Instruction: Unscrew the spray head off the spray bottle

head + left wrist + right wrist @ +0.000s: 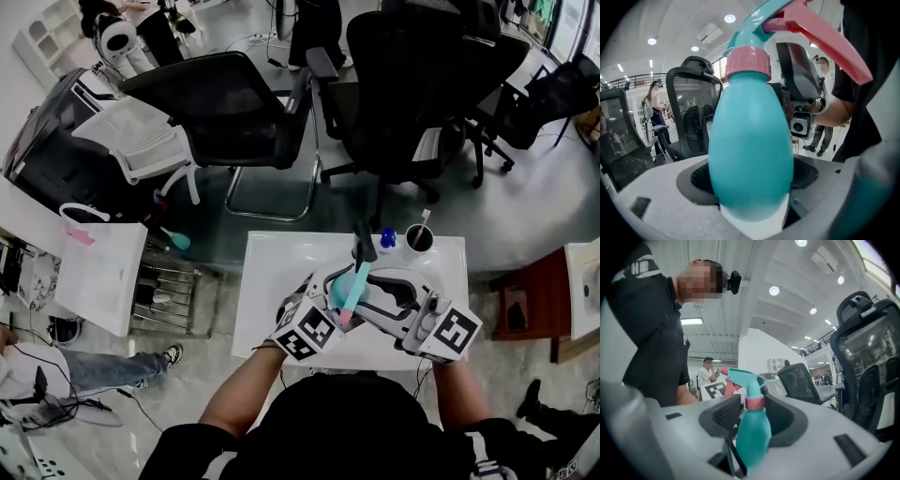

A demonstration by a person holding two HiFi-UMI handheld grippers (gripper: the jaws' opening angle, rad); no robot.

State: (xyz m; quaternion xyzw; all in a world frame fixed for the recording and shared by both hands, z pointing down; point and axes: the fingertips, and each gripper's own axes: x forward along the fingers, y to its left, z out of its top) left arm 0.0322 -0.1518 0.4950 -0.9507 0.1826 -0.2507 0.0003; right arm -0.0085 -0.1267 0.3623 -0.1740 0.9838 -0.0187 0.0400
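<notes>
Teal spray bottle (750,140) pinched in my left gripper (752,177), right gripper (757,414) spread around its collar (754,403); I'd clamp there, then twist.

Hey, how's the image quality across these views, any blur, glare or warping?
Head view: strong fisheye bending, evenly lit. Left gripper view: spray bottle looms large and slightly soft; ceiling lights blow out. Right gripper view: dark rounded corners, spray bottle fairly sharp.

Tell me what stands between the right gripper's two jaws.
The spray bottle: its pink collar stands between the jaws, which seem not to press it. The right gripper view shows this.
</notes>
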